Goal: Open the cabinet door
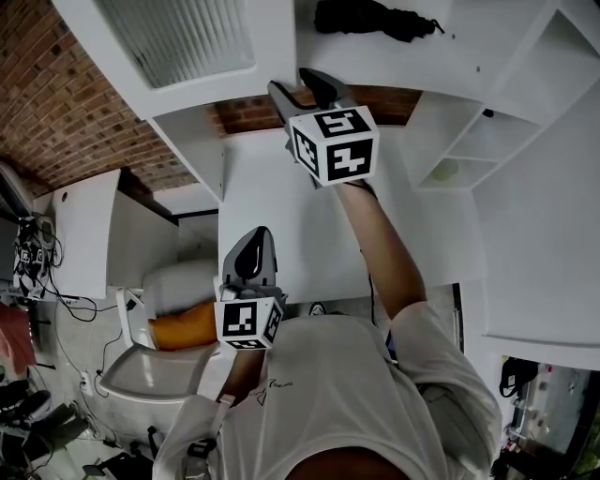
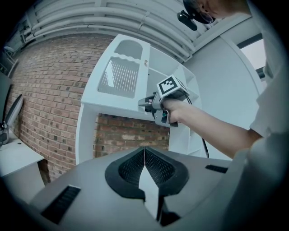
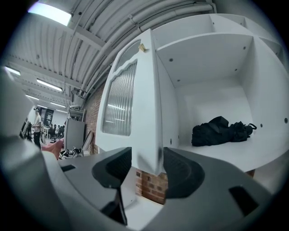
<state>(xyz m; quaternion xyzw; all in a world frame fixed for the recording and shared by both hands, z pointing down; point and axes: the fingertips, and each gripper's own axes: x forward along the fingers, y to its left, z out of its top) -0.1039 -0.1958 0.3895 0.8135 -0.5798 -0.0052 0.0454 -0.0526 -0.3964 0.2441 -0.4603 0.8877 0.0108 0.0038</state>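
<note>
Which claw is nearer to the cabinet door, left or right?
Right. The right claw straddles the lower edge of the cabinet door with open jaws; the left claw, shut, is lower, apart from it.

red brick wall [image 2: 45, 90] | corrugated ceiling [image 3: 67, 43] | pipes [image 3: 149, 18] | strip lights [image 3: 49, 12] lit

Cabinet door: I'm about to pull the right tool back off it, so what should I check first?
1. Cabinet door swung open: ok.
2. Right tool jaws apart, the door's edge between them, unclamped: ok.
3. Left tool shut, empty, away from the door: ok.
4. Black bag lies back on the shelf, apart from the door: ok.
5. Door will hold its place alone: cannot tell.
</note>
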